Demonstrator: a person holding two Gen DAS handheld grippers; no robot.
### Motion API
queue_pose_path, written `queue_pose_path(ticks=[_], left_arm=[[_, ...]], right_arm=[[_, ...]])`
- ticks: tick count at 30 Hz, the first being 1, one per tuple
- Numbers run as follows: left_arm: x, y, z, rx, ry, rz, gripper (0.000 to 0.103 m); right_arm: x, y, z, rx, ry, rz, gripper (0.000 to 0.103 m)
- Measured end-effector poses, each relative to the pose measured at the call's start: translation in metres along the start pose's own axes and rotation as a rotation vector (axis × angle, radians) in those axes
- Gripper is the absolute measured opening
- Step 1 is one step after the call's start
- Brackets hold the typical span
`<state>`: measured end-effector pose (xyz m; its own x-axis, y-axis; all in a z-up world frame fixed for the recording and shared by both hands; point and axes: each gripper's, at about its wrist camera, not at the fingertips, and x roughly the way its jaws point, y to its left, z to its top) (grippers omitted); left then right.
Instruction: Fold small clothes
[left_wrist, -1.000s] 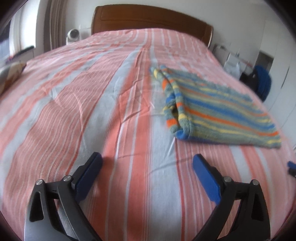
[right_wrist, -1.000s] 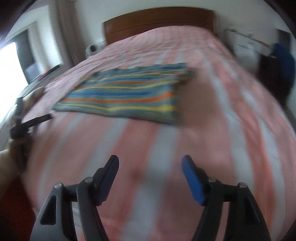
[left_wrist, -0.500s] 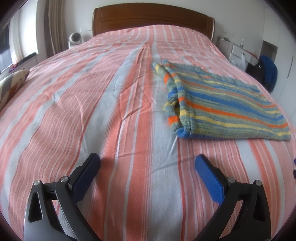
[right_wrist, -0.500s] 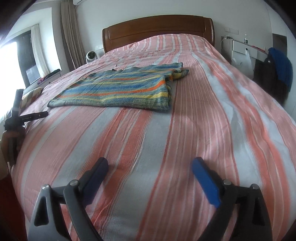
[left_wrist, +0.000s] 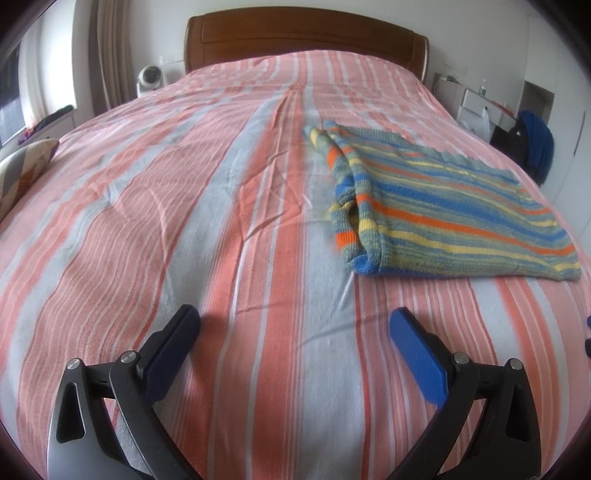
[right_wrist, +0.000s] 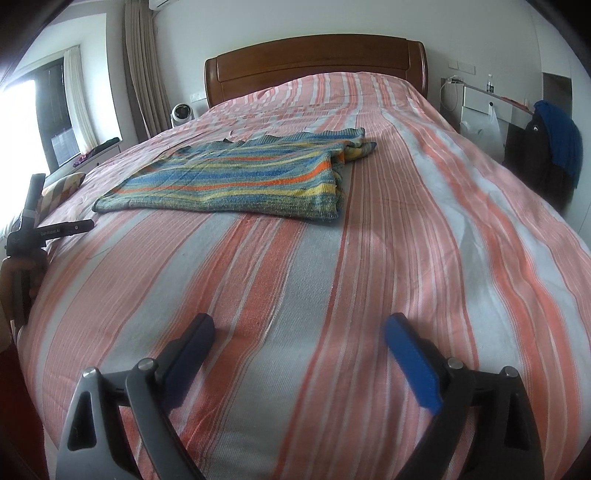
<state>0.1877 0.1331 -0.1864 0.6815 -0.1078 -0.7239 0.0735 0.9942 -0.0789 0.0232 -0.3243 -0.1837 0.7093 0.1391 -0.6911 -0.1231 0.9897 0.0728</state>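
Observation:
A striped knit sweater in blue, yellow, orange and grey-green lies folded flat on the bed, its sleeves tucked along its left edge in the left wrist view. It also shows in the right wrist view, ahead and to the left. My left gripper is open and empty, low over the bedspread, short of the sweater's near left corner. My right gripper is open and empty over the bedspread near the foot of the bed, well short of the sweater. The left gripper's body shows at the left edge of the right wrist view.
The bed has a pink, orange and grey striped bedspread and a wooden headboard. A patterned cushion lies at the bed's left edge. A white fan stands by the headboard. A white cabinet and a blue garment stand to the right.
Both grippers have drawn back and steadied, still open. The right wrist view has swung from blurred to level and now sits farther from the sweater.

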Motion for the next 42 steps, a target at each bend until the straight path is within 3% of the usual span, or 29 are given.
queue_pose_path(ticks=[11, 15, 17, 19, 20, 23, 26, 28, 29, 31, 32, 34, 35, 36, 41, 42], left_arm=[[-0.003, -0.002, 0.000, 0.013, -0.001, 0.034, 0.103], [-0.017, -0.013, -0.003, 0.011, 0.032, 0.137, 0.101], [-0.035, -0.031, -0.008, 0.012, 0.023, 0.118, 0.100], [-0.056, -0.070, -0.013, 0.079, -0.005, -0.007, 0.100], [-0.065, -0.101, -0.014, 0.164, -0.015, -0.055, 0.100], [-0.072, -0.183, -0.012, 0.402, -0.032, -0.155, 0.100], [-0.058, -0.249, -0.006, 0.524, -0.025, -0.250, 0.096], [-0.026, -0.303, 0.000, 0.616, 0.021, -0.267, 0.094], [-0.012, -0.321, 0.001, 0.650, 0.040, -0.253, 0.093], [0.019, -0.354, 0.003, 0.686, 0.070, -0.218, 0.093], [0.027, -0.362, 0.009, 0.660, 0.052, -0.226, 0.090], [0.034, -0.365, 0.013, 0.623, 0.052, -0.242, 0.059], [0.035, -0.366, 0.015, 0.614, 0.044, -0.231, 0.023], [0.034, -0.365, 0.015, 0.611, 0.034, -0.215, 0.008], [0.027, -0.356, 0.017, 0.585, 0.012, -0.258, 0.006], [0.026, -0.356, 0.018, 0.580, 0.013, -0.266, 0.006]], right_arm=[[0.000, 0.000, 0.001, 0.000, -0.001, -0.007, 0.093], [0.000, 0.001, 0.001, -0.003, 0.002, -0.013, 0.094], [-0.001, 0.000, 0.002, 0.001, 0.007, -0.013, 0.094], [-0.004, -0.001, 0.005, 0.012, 0.019, -0.002, 0.093], [-0.009, -0.006, 0.007, 0.044, 0.024, 0.016, 0.093], [-0.029, -0.028, 0.015, 0.177, -0.018, 0.076, 0.093], [-0.043, -0.065, 0.029, 0.283, -0.058, 0.084, 0.092], [-0.041, -0.092, 0.038, 0.355, -0.048, 0.085, 0.089], [-0.035, -0.109, 0.045, 0.396, -0.033, 0.099, 0.082], [-0.020, -0.132, 0.062, 0.445, 0.003, 0.145, 0.080], [-0.007, -0.143, 0.074, 0.463, 0.030, 0.197, 0.079], [0.018, -0.159, 0.098, 0.491, 0.066, 0.278, 0.078], [0.038, -0.168, 0.113, 0.509, 0.090, 0.324, 0.078], [0.057, -0.173, 0.126, 0.524, 0.121, 0.367, 0.078], [0.168, -0.178, 0.181, 0.616, 0.263, 0.496, 0.071], [0.184, -0.174, 0.188, 0.643, 0.269, 0.514, 0.053]])
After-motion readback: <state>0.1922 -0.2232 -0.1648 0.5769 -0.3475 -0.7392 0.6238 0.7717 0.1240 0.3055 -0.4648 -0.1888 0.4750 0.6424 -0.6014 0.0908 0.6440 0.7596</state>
